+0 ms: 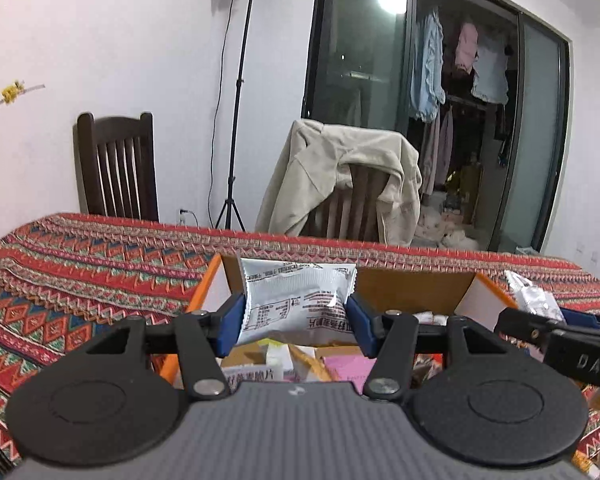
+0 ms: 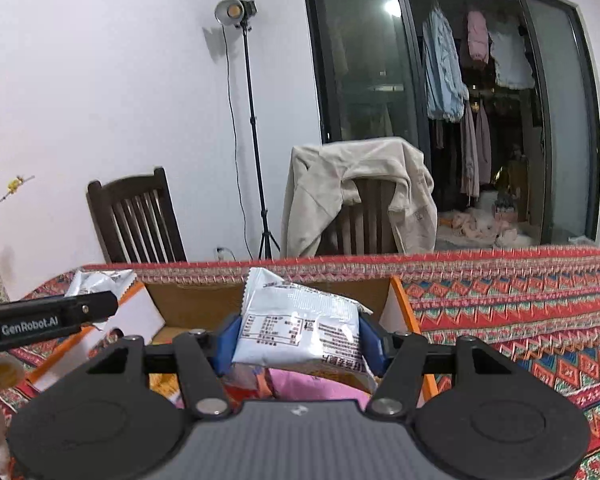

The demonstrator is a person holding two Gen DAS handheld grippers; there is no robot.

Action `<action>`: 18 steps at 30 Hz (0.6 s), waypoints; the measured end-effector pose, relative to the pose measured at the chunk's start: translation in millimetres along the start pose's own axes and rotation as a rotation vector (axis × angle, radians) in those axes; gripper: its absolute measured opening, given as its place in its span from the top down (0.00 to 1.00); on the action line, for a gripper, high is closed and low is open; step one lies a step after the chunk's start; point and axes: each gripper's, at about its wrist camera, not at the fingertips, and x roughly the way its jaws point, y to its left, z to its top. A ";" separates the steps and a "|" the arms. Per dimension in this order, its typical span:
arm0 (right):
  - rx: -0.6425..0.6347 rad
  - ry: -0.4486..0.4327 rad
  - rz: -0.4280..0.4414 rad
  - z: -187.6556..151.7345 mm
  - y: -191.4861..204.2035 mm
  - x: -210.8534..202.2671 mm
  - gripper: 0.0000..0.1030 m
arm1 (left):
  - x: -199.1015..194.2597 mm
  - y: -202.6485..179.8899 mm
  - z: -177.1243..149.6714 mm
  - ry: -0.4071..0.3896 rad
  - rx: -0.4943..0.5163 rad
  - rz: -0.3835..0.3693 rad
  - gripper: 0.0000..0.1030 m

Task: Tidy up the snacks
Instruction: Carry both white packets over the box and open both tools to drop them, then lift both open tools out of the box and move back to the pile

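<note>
Nearest to me, my left gripper (image 1: 296, 316) had its blue fingers (image 1: 233, 322) clamped on a silver snack packet (image 1: 296, 300), held upright with its printed back toward the lens. My right gripper (image 2: 298, 340) pinched a second silver packet (image 2: 300, 320) the same way, tilted a little to one side. Each packet hung over the open orange-edged cardboard box (image 1: 416, 292), not yet down among its contents.

Just beneath the fingers, the box already held a jumble: a pink pack (image 1: 346, 368), a white pack with printed characters (image 1: 250, 374), and some pieces I could not identify. So I judged I was mid-placement, both hands loaded, with the snacks going into the box.

The next move, as I read it, called for lowering each packet into a free gap and only then spreading the fingers, one hand at a time, since the two grippers sat close together and could knock each other.

Beyond the box lay the patterned red tablecloth (image 1: 100, 256), then two dark wooden chairs, one draped with a beige jacket (image 1: 340, 172), a light stand (image 1: 240, 92), and the glass doors with laundry behind.
</note>
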 end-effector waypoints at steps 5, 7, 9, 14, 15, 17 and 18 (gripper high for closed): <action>0.016 0.015 -0.002 -5.4 -3.3 4.4 0.38 | 0.3 2.4 -7.7 -0.015 0.002 -0.027 0.34; 0.016 0.020 0.008 -7.0 -2.8 4.5 0.27 | -3.1 2.8 -9.6 -0.034 0.000 -0.032 0.23; 0.018 0.020 0.018 -8.6 -2.0 3.2 0.10 | -7.2 3.2 -10.2 -0.052 -0.006 -0.037 0.10; 0.013 0.017 0.008 -10.0 -0.5 0.8 0.00 | -13.5 5.8 -10.4 -0.074 -0.027 -0.026 0.00; 0.010 0.016 0.005 -10.3 0.1 -0.4 0.00 | -13.3 6.1 -9.7 -0.073 -0.029 -0.022 0.00; 0.008 0.015 0.006 -10.2 1.1 -3.1 0.00 | -12.8 6.1 -8.1 -0.066 -0.032 -0.015 0.00; 0.008 0.014 0.008 -9.7 1.6 -5.6 0.00 | -13.7 6.6 -7.2 -0.064 -0.036 -0.014 0.00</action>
